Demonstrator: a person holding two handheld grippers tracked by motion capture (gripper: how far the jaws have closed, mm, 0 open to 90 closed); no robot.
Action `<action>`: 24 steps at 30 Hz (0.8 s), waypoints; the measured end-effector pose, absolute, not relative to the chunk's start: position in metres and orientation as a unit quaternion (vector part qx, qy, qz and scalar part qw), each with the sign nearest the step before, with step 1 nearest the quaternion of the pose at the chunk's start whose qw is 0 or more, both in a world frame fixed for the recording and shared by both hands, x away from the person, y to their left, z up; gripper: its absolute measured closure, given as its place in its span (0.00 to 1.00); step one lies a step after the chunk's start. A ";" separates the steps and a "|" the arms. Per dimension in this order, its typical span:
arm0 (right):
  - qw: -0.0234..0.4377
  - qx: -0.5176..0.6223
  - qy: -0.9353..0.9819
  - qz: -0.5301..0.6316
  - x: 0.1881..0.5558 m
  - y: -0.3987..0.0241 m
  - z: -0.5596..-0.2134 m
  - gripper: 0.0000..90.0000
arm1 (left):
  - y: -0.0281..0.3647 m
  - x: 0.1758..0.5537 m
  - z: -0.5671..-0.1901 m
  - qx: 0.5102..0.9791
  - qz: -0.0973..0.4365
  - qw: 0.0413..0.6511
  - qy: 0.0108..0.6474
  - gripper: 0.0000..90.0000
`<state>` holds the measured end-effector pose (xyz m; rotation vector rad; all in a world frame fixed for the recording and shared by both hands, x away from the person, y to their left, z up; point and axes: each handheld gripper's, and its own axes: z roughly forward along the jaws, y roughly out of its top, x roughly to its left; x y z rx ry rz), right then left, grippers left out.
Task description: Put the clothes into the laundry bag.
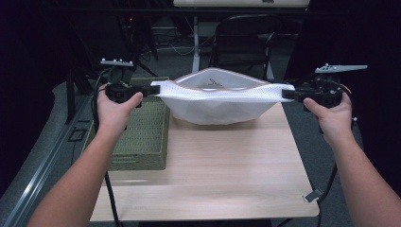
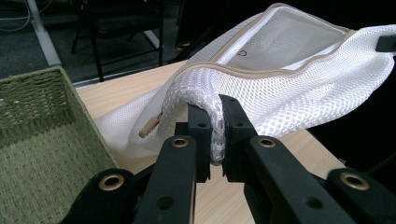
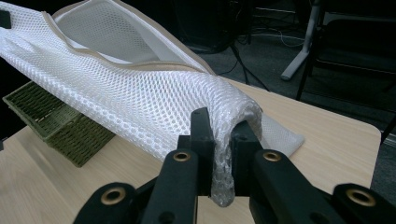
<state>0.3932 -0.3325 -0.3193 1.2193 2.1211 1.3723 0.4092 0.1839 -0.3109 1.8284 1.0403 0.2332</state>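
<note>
A white mesh bag [image 1: 215, 101] hangs stretched above the table [image 1: 213, 165], beside a green basket [image 1: 142, 137]. The left gripper [image 2: 217, 135] and right gripper [image 3: 222, 140] each have fingers clenched on a bunched end. It looks light and floppy; the trimmed ends seem the best places to hold.

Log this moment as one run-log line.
left gripper: shut on mesh bag | right gripper: shut on mesh bag | bag: stretched above table | basket: left
</note>
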 end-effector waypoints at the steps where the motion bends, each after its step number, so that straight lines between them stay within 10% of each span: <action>1: 0.167 0.429 0.746 0.482 0.393 -0.333 -0.320 0.92 | 0.184 0.409 -0.311 0.752 0.096 0.490 0.430 0.94; 24: 0.158 0.420 0.755 0.478 0.379 -0.330 -0.330 0.92 | 0.191 0.392 -0.331 0.755 0.079 0.491 0.428 0.94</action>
